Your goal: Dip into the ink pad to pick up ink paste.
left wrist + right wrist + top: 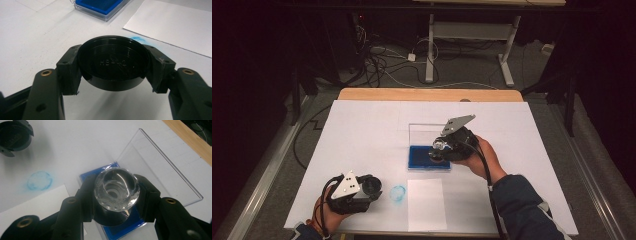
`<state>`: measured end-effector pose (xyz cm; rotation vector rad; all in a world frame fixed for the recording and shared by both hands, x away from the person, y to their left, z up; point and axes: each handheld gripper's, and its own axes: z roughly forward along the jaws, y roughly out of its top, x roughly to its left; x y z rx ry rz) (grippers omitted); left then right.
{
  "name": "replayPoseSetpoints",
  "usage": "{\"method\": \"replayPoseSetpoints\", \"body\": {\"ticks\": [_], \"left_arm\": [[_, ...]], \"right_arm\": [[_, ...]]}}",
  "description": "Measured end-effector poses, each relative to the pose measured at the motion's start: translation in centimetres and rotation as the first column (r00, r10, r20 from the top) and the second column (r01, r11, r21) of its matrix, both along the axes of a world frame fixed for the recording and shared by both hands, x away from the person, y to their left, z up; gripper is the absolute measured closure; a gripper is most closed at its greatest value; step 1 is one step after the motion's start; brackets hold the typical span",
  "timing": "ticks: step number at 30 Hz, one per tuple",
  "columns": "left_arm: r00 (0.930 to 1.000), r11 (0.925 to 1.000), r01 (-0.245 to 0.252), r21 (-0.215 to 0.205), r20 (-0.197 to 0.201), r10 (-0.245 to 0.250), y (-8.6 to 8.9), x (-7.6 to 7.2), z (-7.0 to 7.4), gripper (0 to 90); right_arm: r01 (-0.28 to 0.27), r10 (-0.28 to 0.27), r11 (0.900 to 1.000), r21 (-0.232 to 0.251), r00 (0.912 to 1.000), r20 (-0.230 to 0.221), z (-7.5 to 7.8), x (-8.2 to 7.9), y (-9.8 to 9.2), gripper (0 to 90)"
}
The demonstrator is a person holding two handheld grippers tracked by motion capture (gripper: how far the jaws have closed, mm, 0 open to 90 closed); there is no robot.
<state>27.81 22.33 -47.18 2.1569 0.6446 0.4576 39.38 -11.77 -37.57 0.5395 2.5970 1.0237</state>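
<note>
Stamp over the ink pad, cap held aside

The right gripper [116, 195] clenched the stamp [116, 189] just above the pad [419, 159]; the left gripper [113, 65] clenched the cap [113, 63] well left of the pad. A tilted press could have inked unevenly or slipped.

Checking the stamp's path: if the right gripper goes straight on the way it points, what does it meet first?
Most likely the blue ink pad in its open clear case. The right gripper, shut on the clear-handled stamp, points down at it; the gap between them is unclear.
</note>
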Motion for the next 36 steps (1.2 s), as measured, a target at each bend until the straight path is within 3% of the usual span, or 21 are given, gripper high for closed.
{"method": "replayPoseSetpoints", "body": {"ticks": [21, 36], "left_arm": [[0.9999, 0.9999, -0.012, -0.003, -0.005, 0.012, 0.2, 0.0, -0.1, 36.2], [1.0000, 1.0000, -0.007, 0.001, -0.004, 0.007, 0.2, 0.0, -0.1, 36.2]], "right_arm": [[-0.064, 0.064, 0.996, 0.054, 0.9979, 0.005, 0.2, -2.4, -0.6, 56.3], [-0.117, 0.117, 0.992, 0.043, 0.9931, 0.008, 0.6, -4.2, -0.2, 56.3]]}}
